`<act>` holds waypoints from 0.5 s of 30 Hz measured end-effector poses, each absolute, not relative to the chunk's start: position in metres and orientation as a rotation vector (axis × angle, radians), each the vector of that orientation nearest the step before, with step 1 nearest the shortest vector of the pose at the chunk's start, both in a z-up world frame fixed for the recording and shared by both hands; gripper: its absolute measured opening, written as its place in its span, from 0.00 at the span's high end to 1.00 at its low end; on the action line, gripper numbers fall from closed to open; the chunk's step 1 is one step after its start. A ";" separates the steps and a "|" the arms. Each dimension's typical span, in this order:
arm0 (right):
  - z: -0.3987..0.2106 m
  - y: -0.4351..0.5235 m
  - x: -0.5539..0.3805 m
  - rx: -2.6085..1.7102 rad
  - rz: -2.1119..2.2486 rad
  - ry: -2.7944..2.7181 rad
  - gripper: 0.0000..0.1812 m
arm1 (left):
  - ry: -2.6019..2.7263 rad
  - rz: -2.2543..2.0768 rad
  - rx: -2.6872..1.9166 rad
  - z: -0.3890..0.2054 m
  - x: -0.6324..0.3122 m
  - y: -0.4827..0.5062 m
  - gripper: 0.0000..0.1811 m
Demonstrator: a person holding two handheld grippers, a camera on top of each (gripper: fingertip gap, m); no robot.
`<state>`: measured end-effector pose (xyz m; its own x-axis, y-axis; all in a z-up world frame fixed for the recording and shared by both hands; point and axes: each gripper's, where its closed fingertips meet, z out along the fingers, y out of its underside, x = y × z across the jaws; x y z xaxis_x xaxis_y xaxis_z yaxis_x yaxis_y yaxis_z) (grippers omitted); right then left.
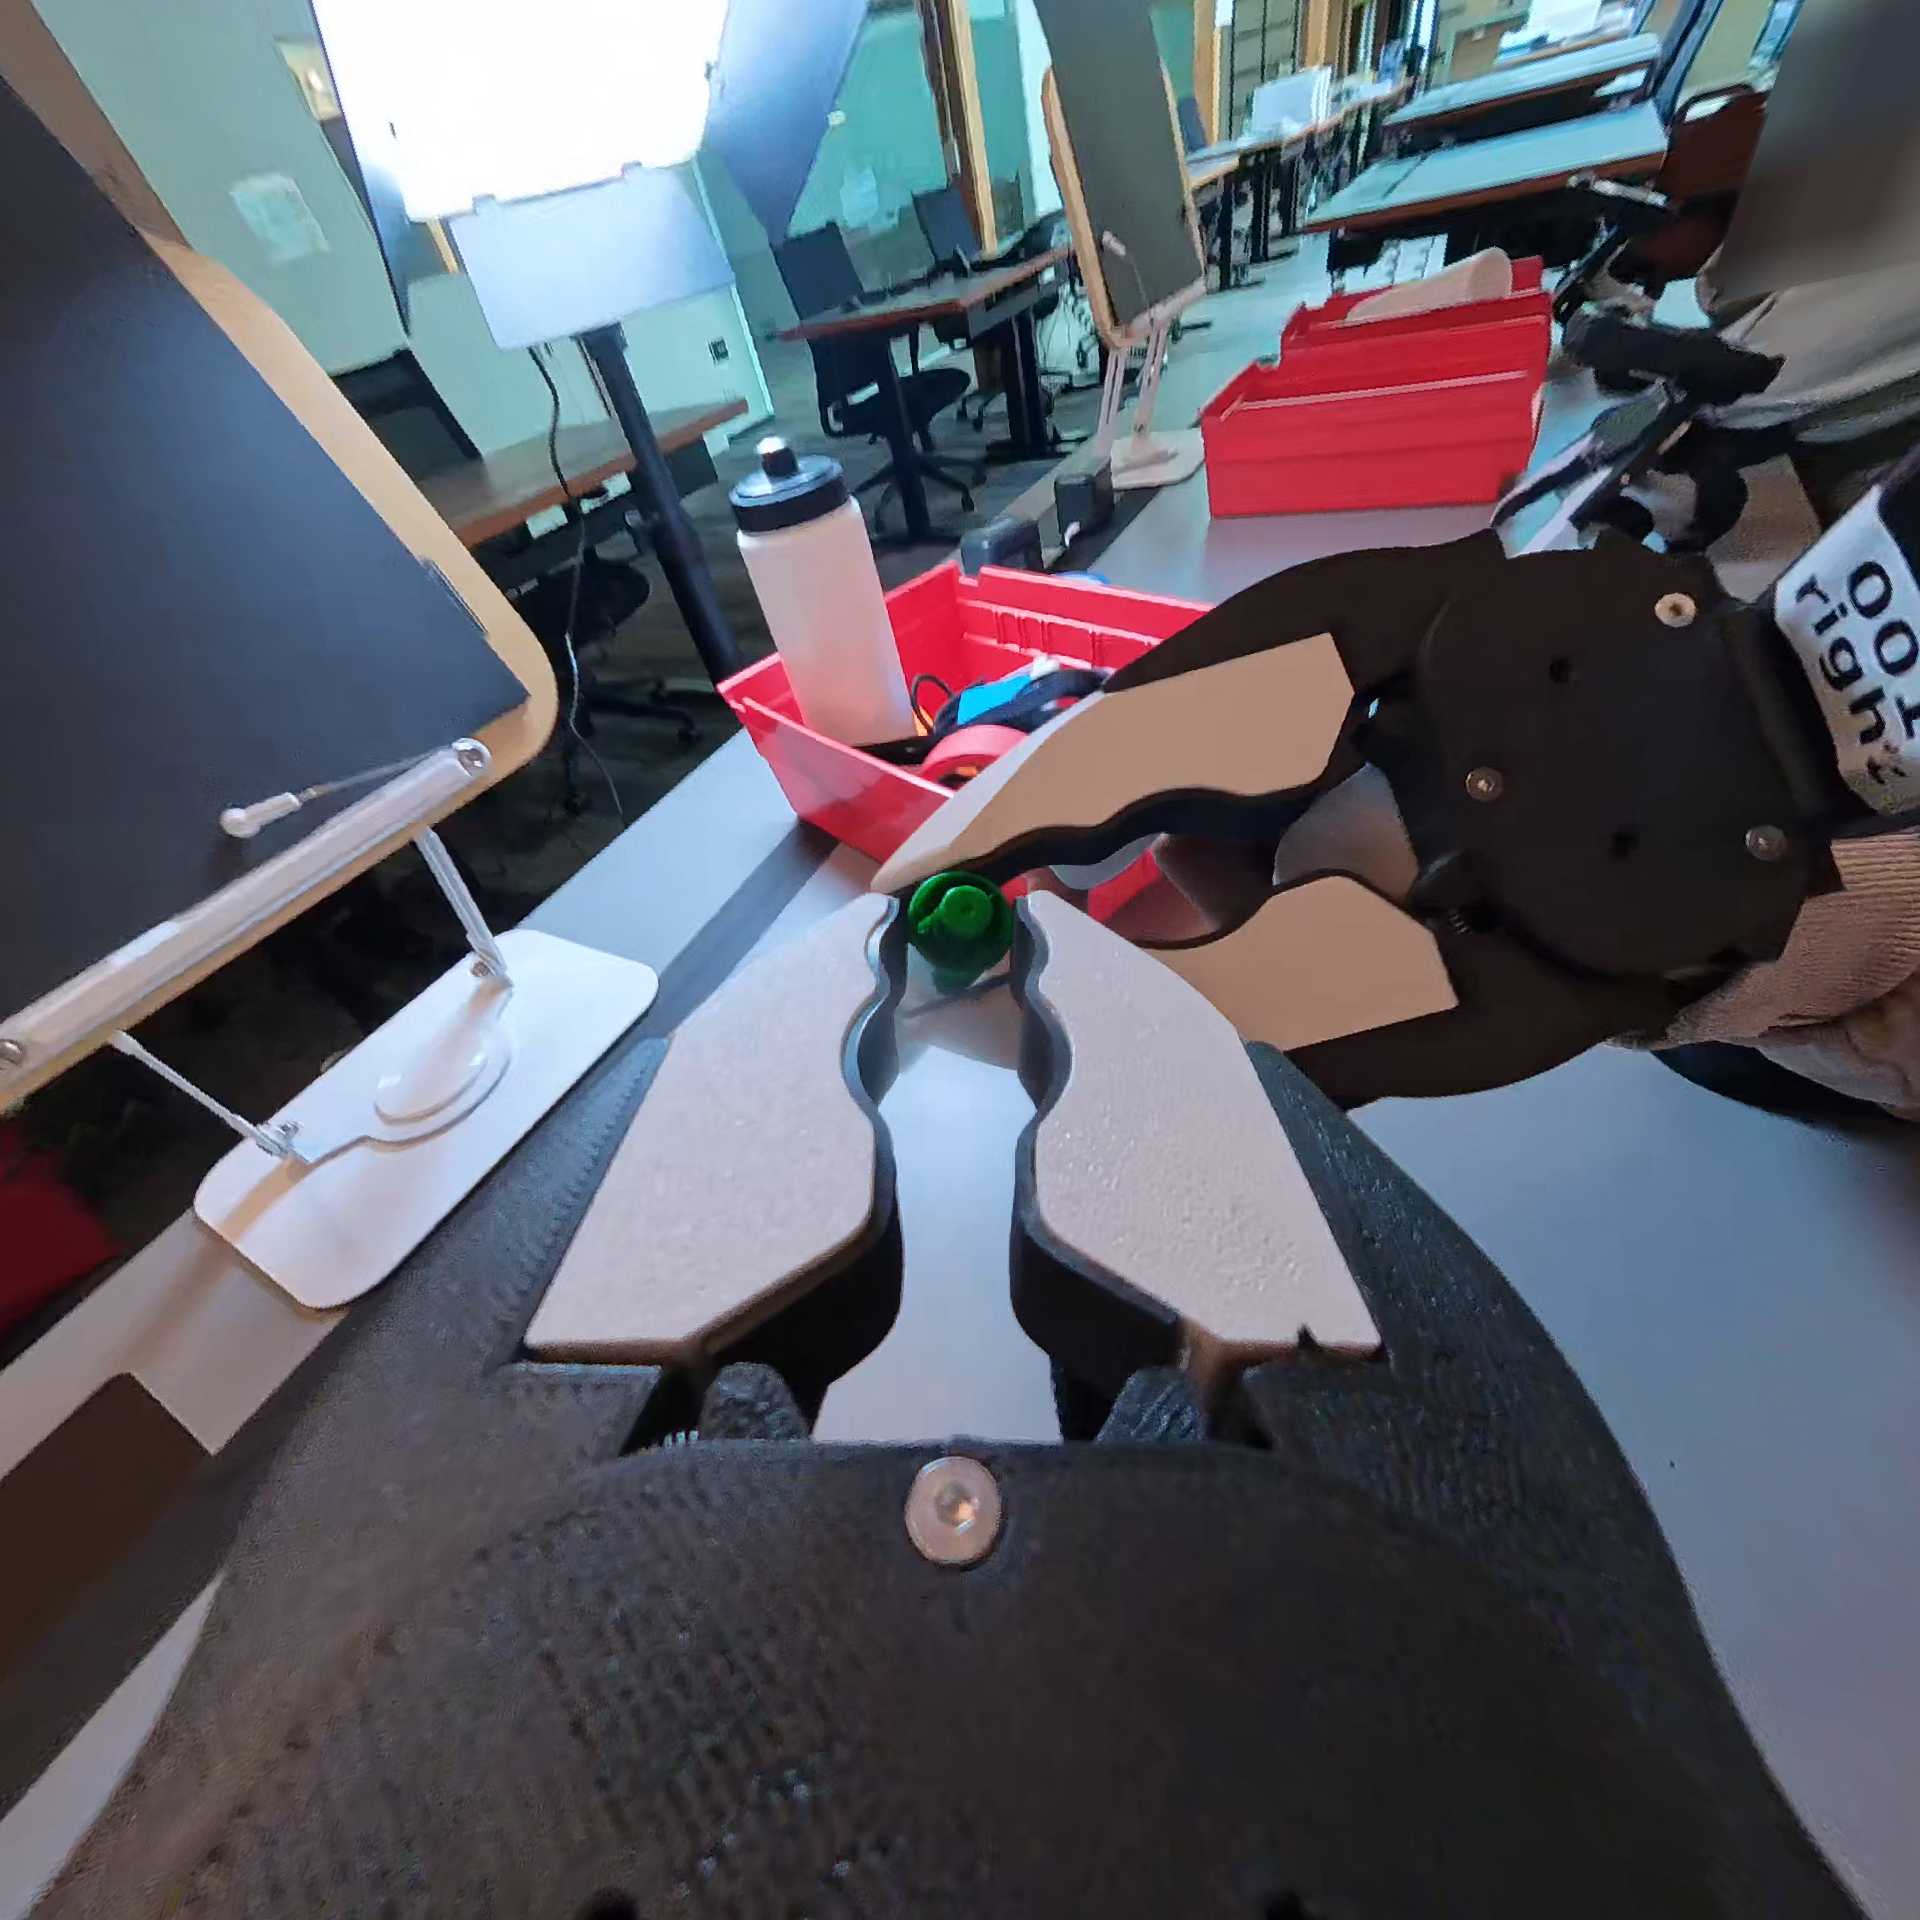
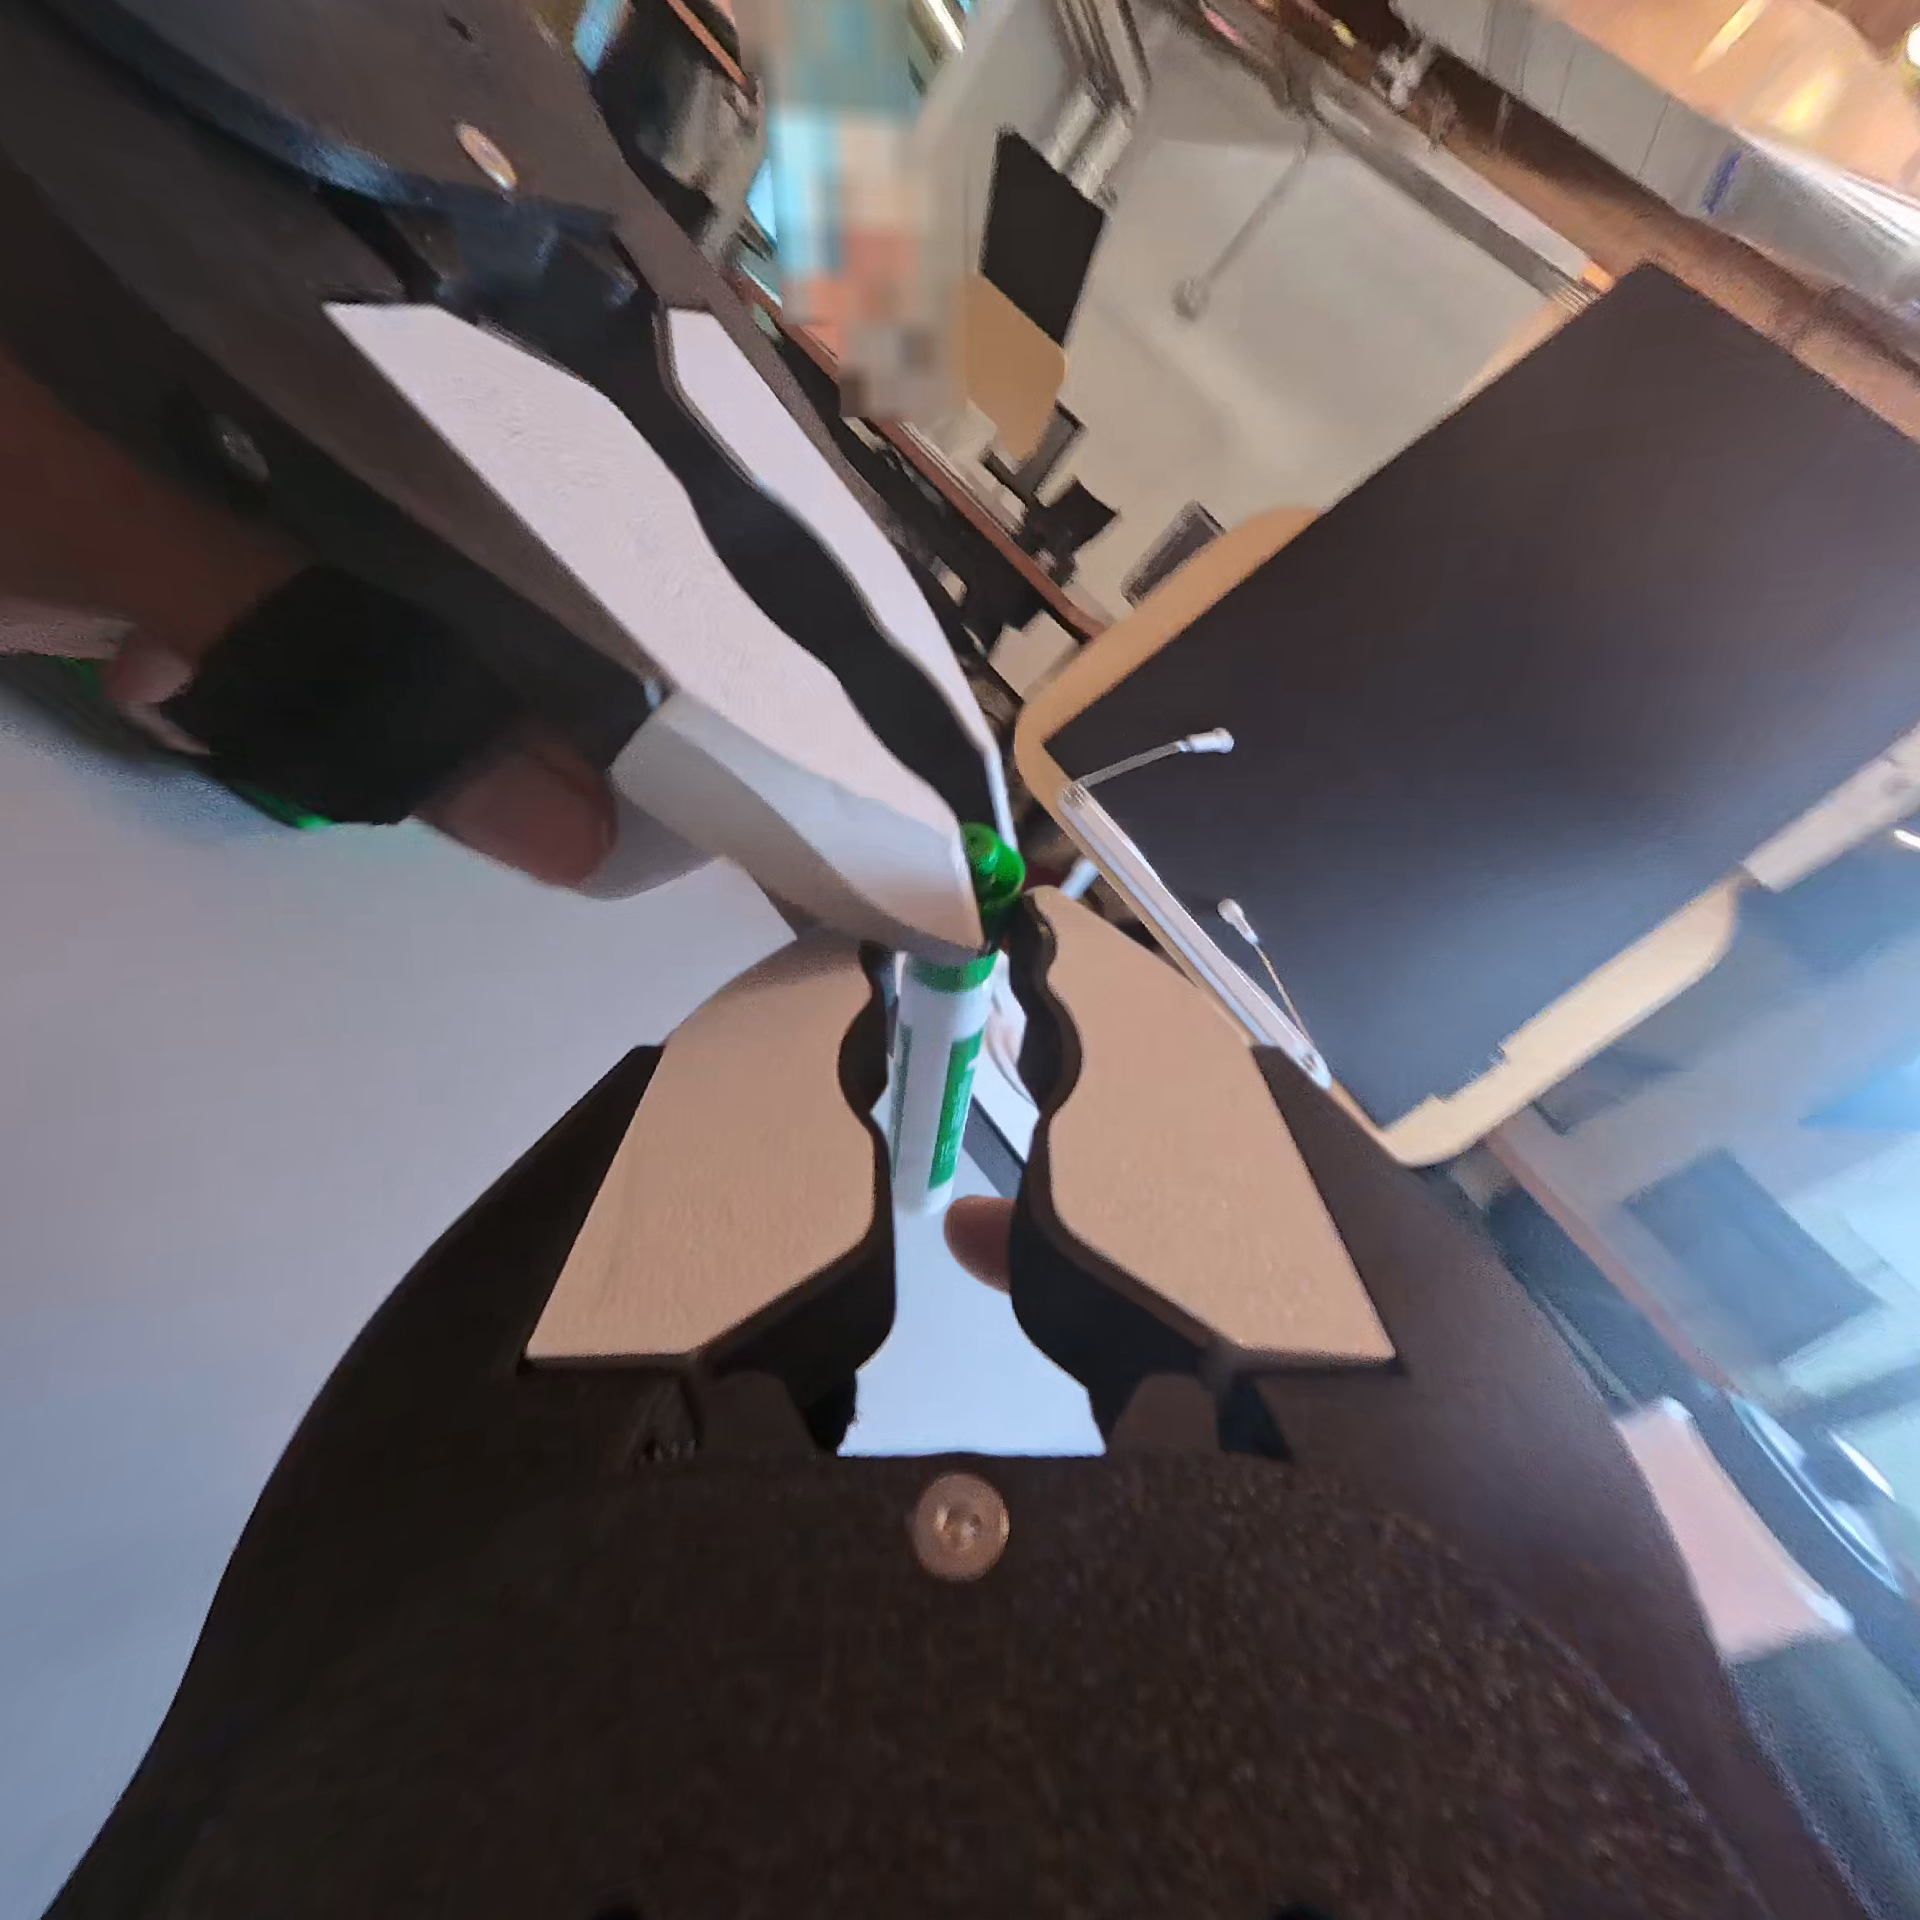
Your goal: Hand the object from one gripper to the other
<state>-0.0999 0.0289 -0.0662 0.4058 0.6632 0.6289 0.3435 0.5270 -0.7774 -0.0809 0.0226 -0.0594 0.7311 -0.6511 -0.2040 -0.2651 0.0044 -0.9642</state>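
Left wrist view: daylight blowing out the window (image 1: 520,94) at 11 o'clock, pure white glare, no detail; the rest is evenly lit, and the grey table (image 1: 1662,1299) carries only soft shadows. Foreground sharp. Fisheye bends the 9 and 3 o'clock edges.

Right wrist view: warmer cast, tilted — background at 12–3 o'clock smeared by motion blur. Dark board (image 2: 1455,727) is soft-edged.

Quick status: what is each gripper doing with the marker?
Left gripper: shut on the green marker at its cap end.
Right gripper: around the marker's barrel; grip cannot be told.
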 end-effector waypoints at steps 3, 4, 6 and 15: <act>-0.050 0.022 -0.094 -1.057 0.550 -1.181 0.75 | 0.758 -0.328 -1.427 -0.033 -0.091 0.014 0.90; -0.046 0.027 -0.089 -1.113 0.674 -1.145 0.74 | 0.746 -0.309 -1.374 -0.023 -0.096 0.011 0.90; -0.047 0.035 -0.084 -1.264 1.002 -1.075 0.71 | 0.767 -0.290 -1.218 0.000 -0.097 -0.006 0.90; -0.019 0.008 -0.073 -1.213 2.425 -0.698 0.71 | 0.932 0.114 -0.765 0.035 -0.067 -0.067 0.89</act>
<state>-0.0732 0.0082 -0.0193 -0.5779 0.5001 -0.6450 -0.0805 -0.8214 -0.5647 -0.0669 -0.0670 0.0351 0.6105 -0.2273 -0.7587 -0.4029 0.7356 -0.5446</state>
